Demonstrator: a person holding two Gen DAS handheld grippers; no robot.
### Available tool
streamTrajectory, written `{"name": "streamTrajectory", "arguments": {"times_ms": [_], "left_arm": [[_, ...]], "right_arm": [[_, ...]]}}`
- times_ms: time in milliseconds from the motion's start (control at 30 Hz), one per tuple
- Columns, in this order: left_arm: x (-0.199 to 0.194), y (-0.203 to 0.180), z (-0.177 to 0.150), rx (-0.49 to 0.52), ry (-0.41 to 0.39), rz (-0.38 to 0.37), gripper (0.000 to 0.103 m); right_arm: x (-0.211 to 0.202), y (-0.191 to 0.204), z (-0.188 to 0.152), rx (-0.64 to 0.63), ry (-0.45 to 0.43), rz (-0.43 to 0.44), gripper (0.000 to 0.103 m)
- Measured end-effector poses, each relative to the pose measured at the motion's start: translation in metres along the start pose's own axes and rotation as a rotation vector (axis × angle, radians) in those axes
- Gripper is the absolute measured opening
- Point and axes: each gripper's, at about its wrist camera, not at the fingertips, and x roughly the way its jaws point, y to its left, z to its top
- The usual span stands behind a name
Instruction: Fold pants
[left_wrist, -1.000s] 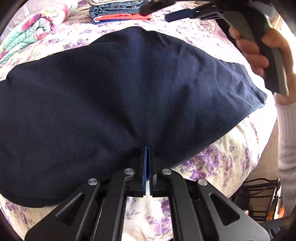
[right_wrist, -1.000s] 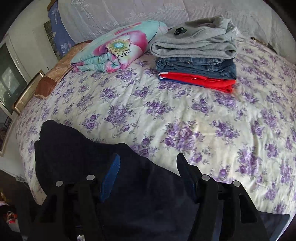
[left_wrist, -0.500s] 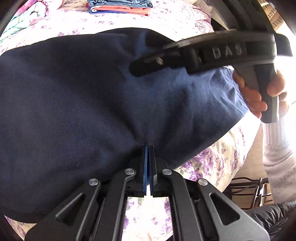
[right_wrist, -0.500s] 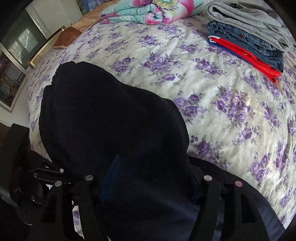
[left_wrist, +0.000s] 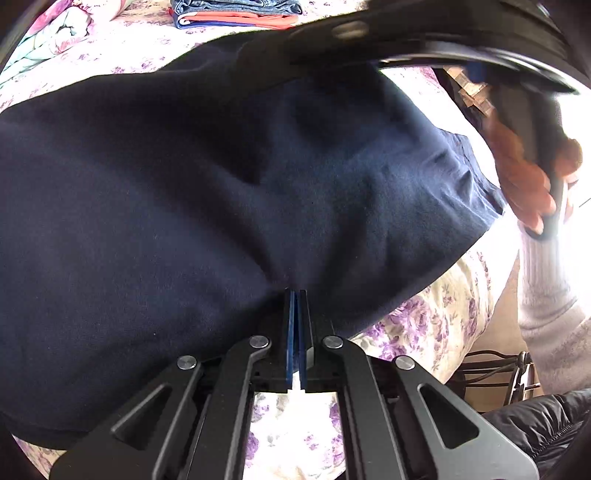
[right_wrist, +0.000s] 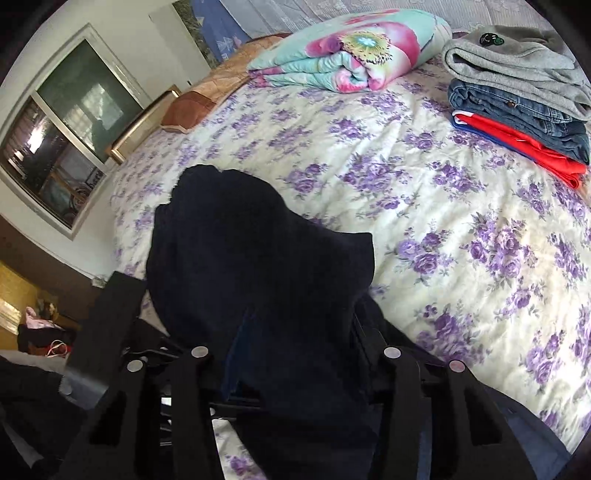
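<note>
Left gripper (left_wrist: 295, 295) clamped tight on edge of dark navy cotton pants (left_wrist: 184, 206) over purple-flowered quilt (right_wrist: 461, 229). Right gripper (right_wrist: 295, 325) jaws just closing, navy fabric bunched between; contact apparently hidden, cannot tell.

- the right gripper (right_wrist: 295, 325) now sits over the navy pants (left_wrist: 221, 206), where a second ago it was off beyond their far edge.
- its jaws have just been closing, with dark cloth bunched between them.
- the right hand (left_wrist: 528, 184) on its handle appears closer and lower in the left view.
</note>
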Motion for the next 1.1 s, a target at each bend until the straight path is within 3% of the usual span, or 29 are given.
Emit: {"name": "streamTrajectory", "arguments": {"times_ms": [133,267,367,467,567,633,800,900,1000,1100], "left_arm": [[-0.003,0.006,0.002,-0.014,0.004,-0.014,0.001],[-0.003,0.009,0.003,-0.018,0.006,-0.004,0.001],[-0.003,0.007,0.003,-0.016,0.009,0.008,0.001],[-0.003,0.005,0.003,-0.015,0.006,0.013,0.001],[-0.002,0.002,0.001,-0.011,0.004,0.016,0.001],[-0.003,0.001,0.0,-0.011,0.0,0.017,0.001],[-0.003,0.001,0.0,-0.016,0.006,0.005,0.001],[-0.003,0.003,0.003,-0.026,0.012,0.0,0.001],[-0.002,0.004,0.002,-0.036,0.001,0.005,0.001],[-0.003,0.005,-0.001,-0.046,-0.007,0.003,0.001]], "right_arm": [[0.002,0.006,0.006,-0.026,-0.034,-0.017,0.049],[0.011,0.001,0.032,-0.003,-0.06,0.029,0.046],[0.021,-0.006,0.046,0.03,-0.034,0.016,0.005],[0.023,-0.008,0.049,0.041,-0.038,-0.064,0.004],[0.032,-0.006,0.049,0.061,0.041,-0.054,0.004],[0.03,0.0,0.042,0.049,0.035,-0.078,0.004],[-0.01,0.004,0.044,0.057,-0.161,-0.247,0.003],[-0.013,-0.016,0.063,0.12,-0.176,-0.259,0.003],[0.014,-0.035,0.077,0.138,-0.134,-0.298,0.003],[0.074,-0.066,0.075,0.171,0.018,-0.343,0.003]]}}
